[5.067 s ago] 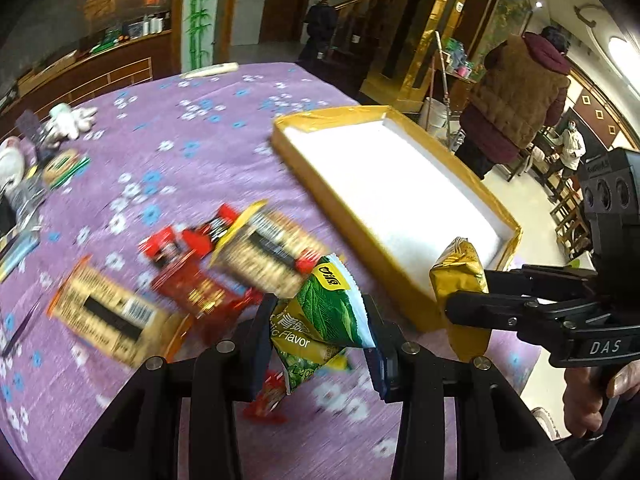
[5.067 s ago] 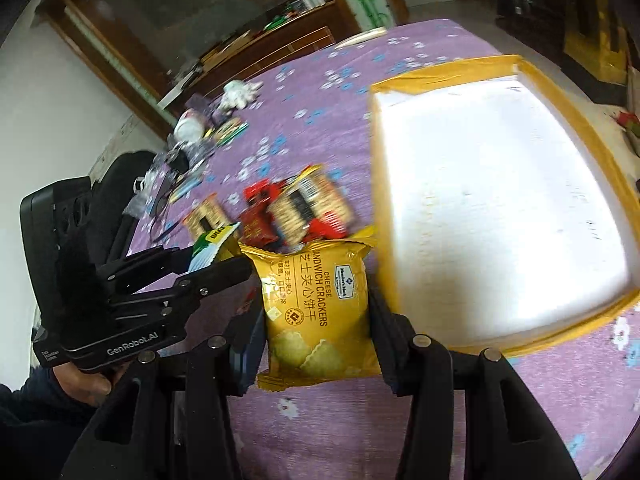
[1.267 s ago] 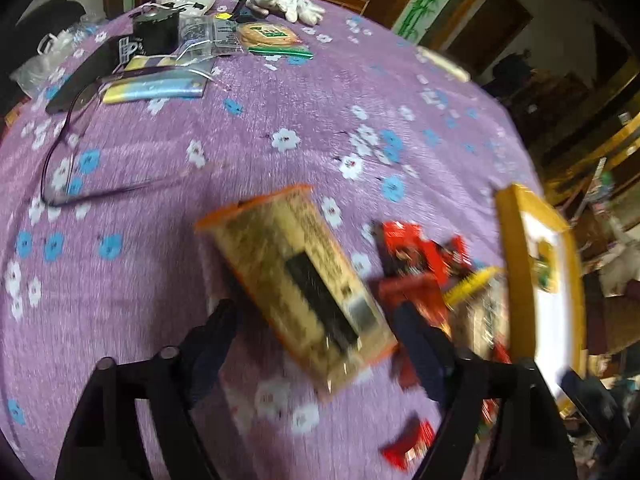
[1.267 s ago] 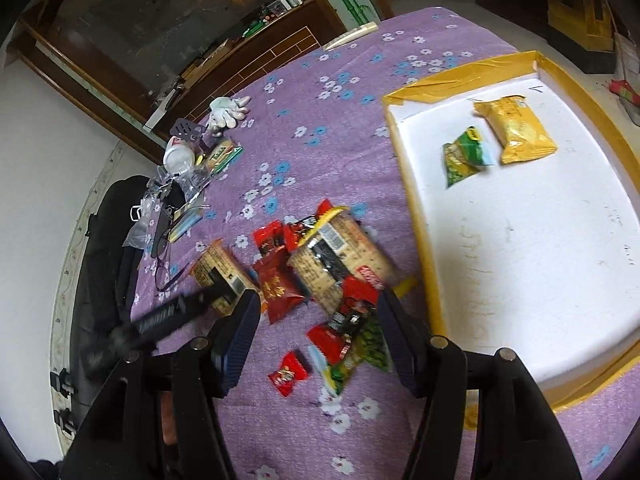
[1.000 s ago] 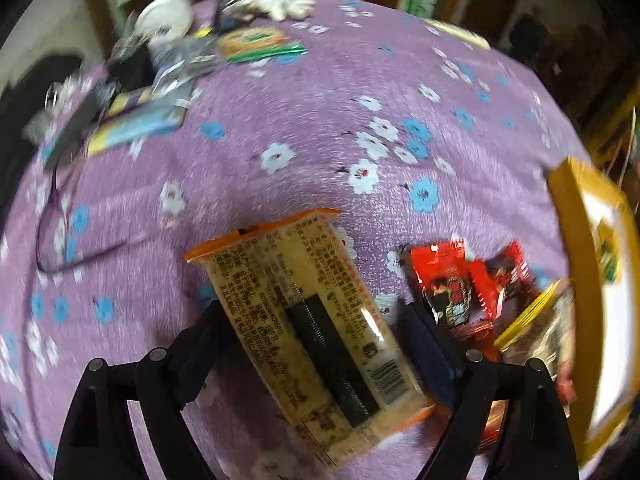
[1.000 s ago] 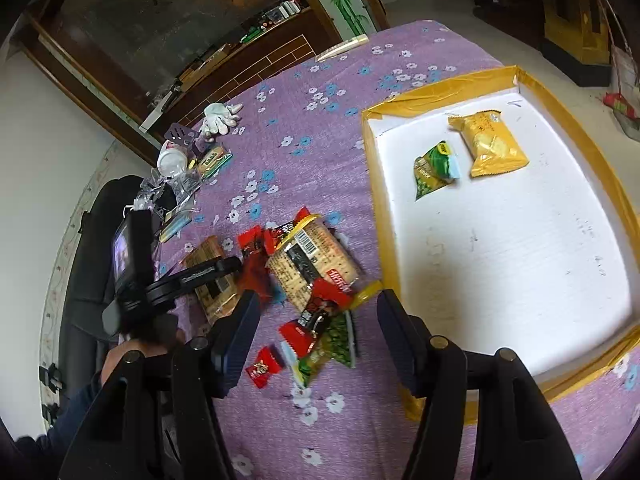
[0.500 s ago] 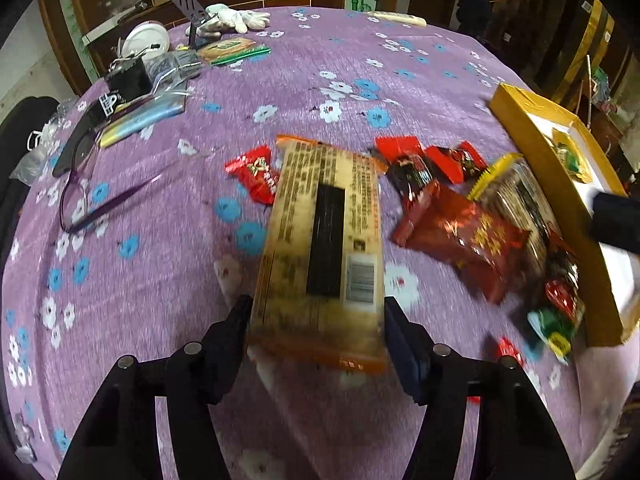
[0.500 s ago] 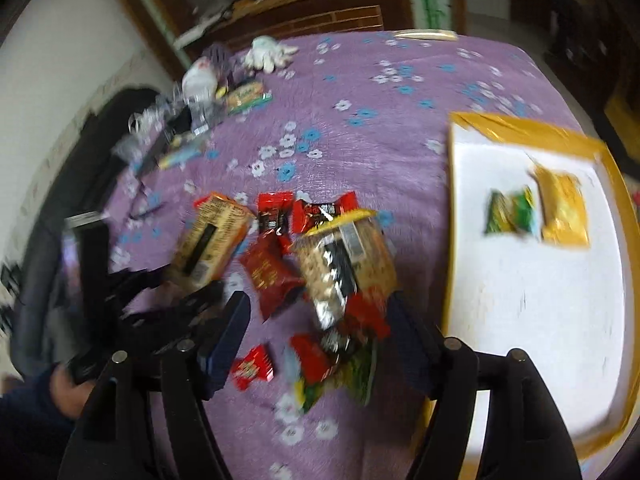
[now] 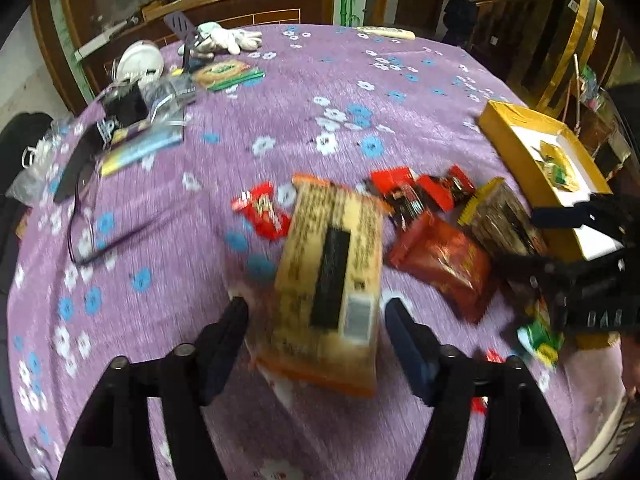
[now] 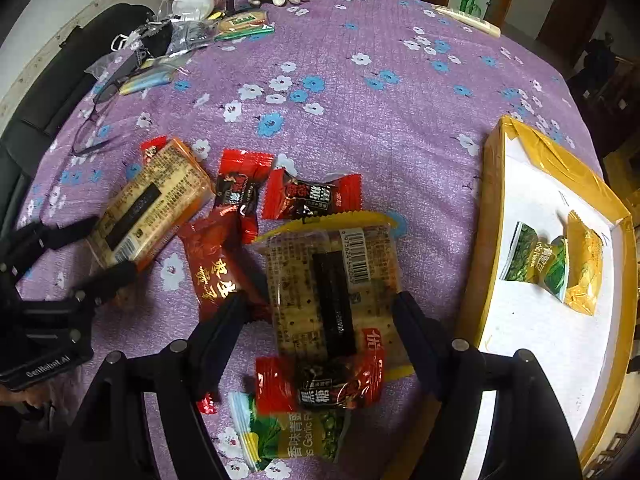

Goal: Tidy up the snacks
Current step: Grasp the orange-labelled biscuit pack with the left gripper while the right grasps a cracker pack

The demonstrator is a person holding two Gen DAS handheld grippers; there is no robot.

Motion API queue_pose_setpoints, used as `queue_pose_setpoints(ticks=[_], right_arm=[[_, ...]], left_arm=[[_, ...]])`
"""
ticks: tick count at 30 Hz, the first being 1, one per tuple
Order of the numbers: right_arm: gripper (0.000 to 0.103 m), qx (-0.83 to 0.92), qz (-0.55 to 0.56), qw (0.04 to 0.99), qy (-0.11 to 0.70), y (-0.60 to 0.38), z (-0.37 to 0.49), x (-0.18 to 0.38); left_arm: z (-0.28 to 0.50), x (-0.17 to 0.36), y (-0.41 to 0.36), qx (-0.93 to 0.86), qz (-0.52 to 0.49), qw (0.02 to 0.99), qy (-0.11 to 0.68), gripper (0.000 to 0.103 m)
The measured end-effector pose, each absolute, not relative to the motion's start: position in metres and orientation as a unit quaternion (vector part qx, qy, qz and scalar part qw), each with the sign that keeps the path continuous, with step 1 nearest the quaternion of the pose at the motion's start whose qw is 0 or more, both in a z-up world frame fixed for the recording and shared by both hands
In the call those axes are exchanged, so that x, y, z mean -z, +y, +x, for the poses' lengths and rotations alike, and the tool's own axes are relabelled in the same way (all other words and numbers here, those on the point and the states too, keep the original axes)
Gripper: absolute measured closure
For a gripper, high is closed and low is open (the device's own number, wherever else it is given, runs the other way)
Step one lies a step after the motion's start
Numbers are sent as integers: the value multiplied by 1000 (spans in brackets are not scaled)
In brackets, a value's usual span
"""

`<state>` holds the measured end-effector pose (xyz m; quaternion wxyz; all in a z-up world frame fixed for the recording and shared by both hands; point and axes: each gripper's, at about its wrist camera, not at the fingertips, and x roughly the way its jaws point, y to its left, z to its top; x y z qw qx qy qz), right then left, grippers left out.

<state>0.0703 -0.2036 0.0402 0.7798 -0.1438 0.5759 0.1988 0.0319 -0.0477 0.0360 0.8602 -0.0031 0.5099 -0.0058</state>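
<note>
- The left gripper [image 9: 314,314] hung over the purple flowered tablecloth [image 9: 280,120], its jaws opening, with the orange cracker pack [image 9: 332,280] between them. The frame was too blurred to tell whether the pads still pressed on the pack.
- The right gripper [image 10: 320,308] was released and widening, its fingers straddling the clear yellow-edged cracker pack [image 10: 332,280] without clamping it.
- The dark red packet [image 10: 212,264] lay just left of that clear pack, touching it.
- Two red candy wrappers [image 10: 308,196] lay just beyond the clear pack.
- A red-and-black candy [image 10: 332,384] overlapped the clear pack's near end, with a green pea packet [image 10: 296,436] nearer still.
- The yellow-rimmed tray [image 10: 488,200] stood right of the clear pack, holding a green packet [image 10: 532,260] and a yellow packet [image 10: 584,264] side by side.
</note>
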Motion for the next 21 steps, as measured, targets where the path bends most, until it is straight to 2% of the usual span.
queue_pose_setpoints(ticks=[2,6,7,9,10,21], right_arm=[[28,-193,-146,780,577,-205,70,-39],[27,-189,-148,778,581,-204,76,-34],[28,-189,-144,778,582,-206,77,-32],[33,-192,-117,777,588,-210,77,-33],[33,-196,-107,779,585,-213,75,-35],[33,-251,-24,817,519,-221,25,-106]], left_arm=[[43,-34,-50,4,11,859,512,21],[64,-15,-54,3,37,845,534,21],[65,-14,-52,6,28,849,528,23],[65,-15,-48,14,9,851,524,34],[63,-16,-49,15,10,854,519,44],[17,-31,-43,55,-49,852,518,44]])
